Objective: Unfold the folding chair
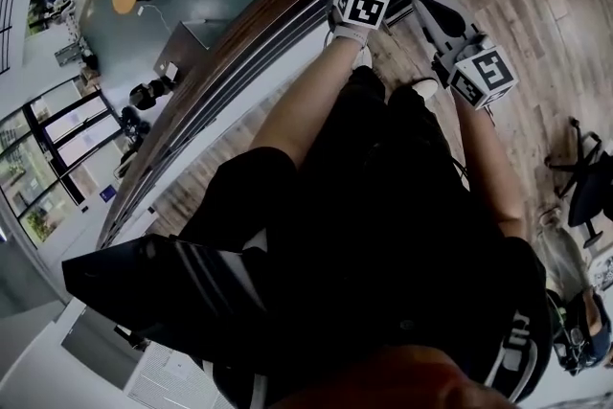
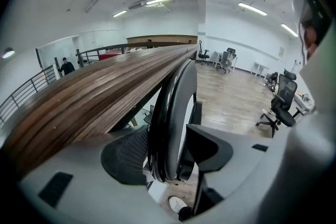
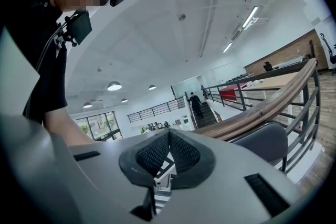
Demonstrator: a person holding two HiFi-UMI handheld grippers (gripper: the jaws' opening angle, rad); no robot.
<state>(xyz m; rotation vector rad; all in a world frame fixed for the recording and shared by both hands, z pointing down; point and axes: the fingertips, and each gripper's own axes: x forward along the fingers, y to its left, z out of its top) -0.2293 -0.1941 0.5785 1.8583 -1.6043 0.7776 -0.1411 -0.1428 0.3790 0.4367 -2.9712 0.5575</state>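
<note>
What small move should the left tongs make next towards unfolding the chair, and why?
Probably close the left tongs on the black rim of the folded chair: their jaws stand apart with the rim between them, ungripped, and the chair stands flat beside the wooden rail. The right tongs are shut and empty.

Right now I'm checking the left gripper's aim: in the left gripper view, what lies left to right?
Brown wooden handrail, black mesh pad of one finger, glossy black curved rim of the folded chair, dark pad of the other finger, black wheeled office chair.
</note>
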